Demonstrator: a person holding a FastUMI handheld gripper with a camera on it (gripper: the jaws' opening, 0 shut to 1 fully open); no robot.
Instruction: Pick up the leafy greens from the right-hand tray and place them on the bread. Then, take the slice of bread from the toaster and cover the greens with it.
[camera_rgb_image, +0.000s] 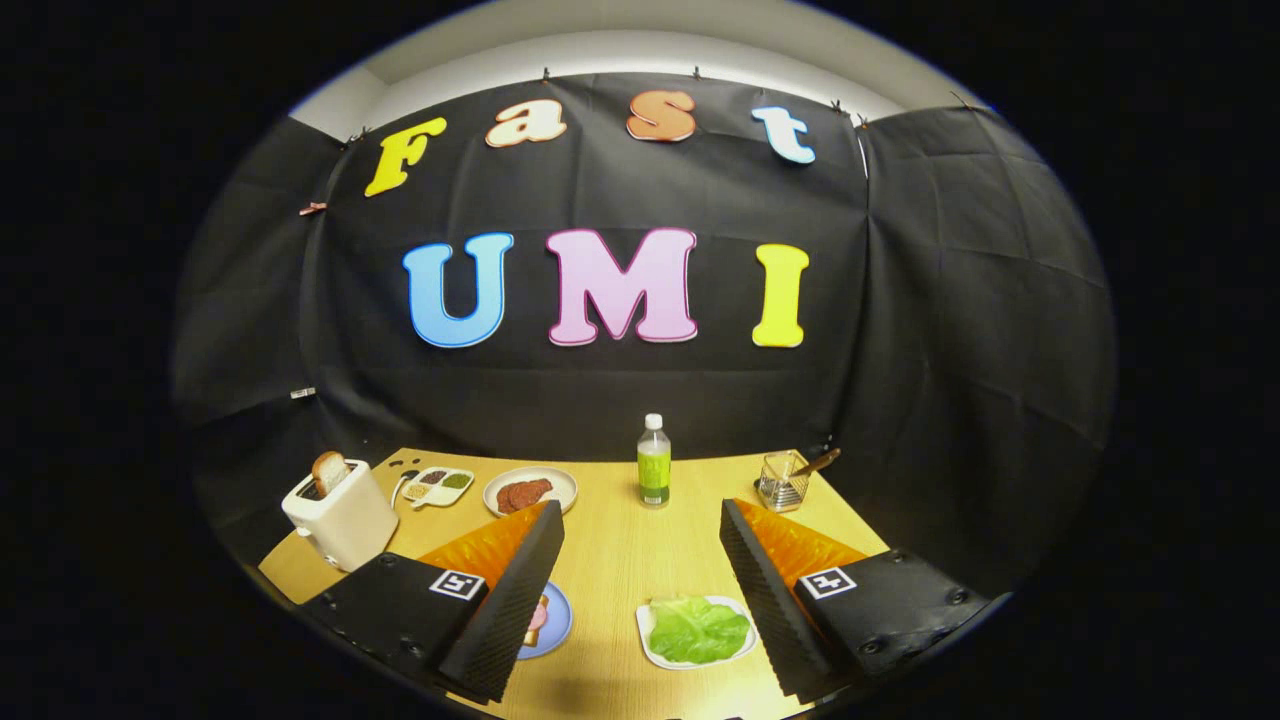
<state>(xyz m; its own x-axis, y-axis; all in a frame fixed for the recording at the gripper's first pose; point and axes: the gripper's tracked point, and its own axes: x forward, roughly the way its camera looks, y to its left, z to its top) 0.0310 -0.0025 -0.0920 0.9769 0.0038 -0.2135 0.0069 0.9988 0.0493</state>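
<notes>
My gripper (640, 530) hangs above the wooden table (610, 560) with its fingers wide apart and nothing between them. Leafy greens (698, 628) lie on a white tray (647, 637) just inside the right finger, low between the fingers. A blue plate (556, 622) with something pink and tan on it peeks out beside the left finger, mostly hidden by that finger. A white toaster (340, 518) stands beyond the left finger, with a slice of bread (328, 470) sticking up from its slot.
Beyond the fingers stand a green-labelled bottle (654, 462), a plate of dark red slices (530, 490), a small divided dish (438, 485) and a wire holder (783, 480) with a utensil. The table's far edge meets the black cloth wall.
</notes>
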